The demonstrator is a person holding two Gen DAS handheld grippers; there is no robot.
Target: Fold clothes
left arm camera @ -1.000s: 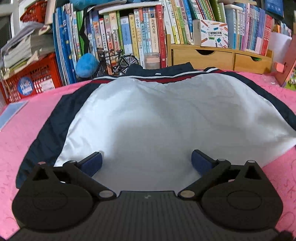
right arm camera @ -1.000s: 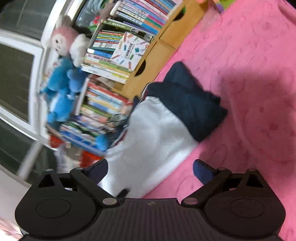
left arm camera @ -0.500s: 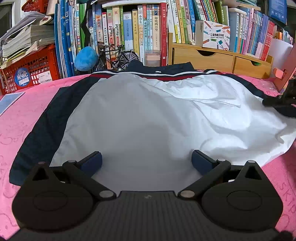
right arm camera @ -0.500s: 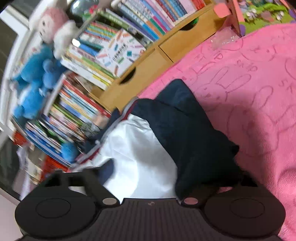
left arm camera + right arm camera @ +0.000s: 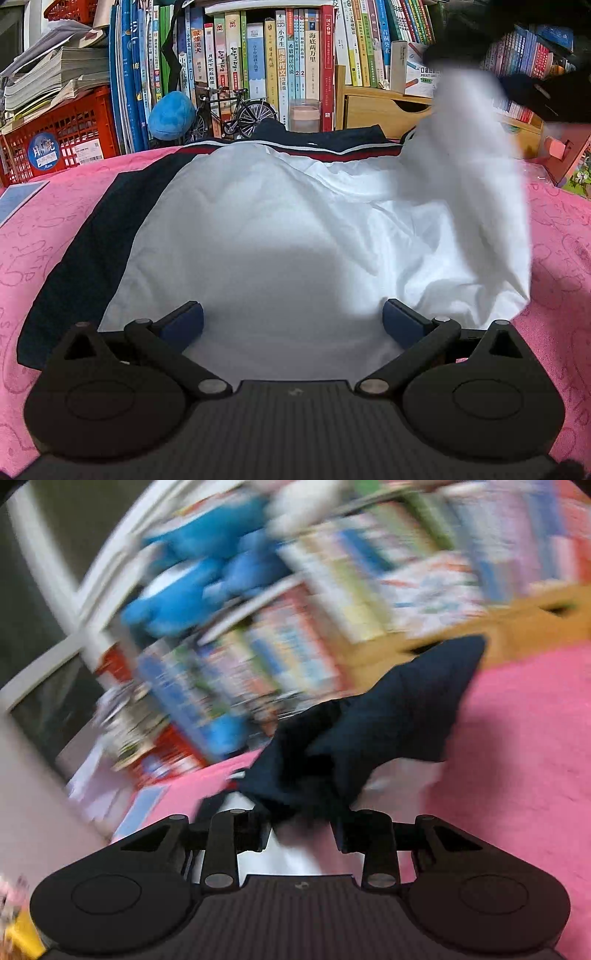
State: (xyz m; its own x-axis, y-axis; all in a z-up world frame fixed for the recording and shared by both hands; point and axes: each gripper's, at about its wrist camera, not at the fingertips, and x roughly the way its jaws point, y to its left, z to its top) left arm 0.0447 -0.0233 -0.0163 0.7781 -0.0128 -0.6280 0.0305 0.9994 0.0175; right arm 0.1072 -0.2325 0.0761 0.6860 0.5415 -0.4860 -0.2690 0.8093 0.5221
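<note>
Right gripper (image 5: pixel 301 834) closing on navy sleeve (image 5: pixel 373 731), now lifted off pink counter (image 5: pixel 55 221) at 2 o'clock. Left gripper (image 5: pixel 293 321) open over white jacket (image 5: pixel 277 240), unmoved. First fold begun.

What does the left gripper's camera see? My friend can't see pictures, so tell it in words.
A white and navy jacket lies spread on a pink cloth, its right side lifted up in a blur. The left gripper hovers open over the near hem, and behind are books, a toy bicycle and a red crate.
</note>
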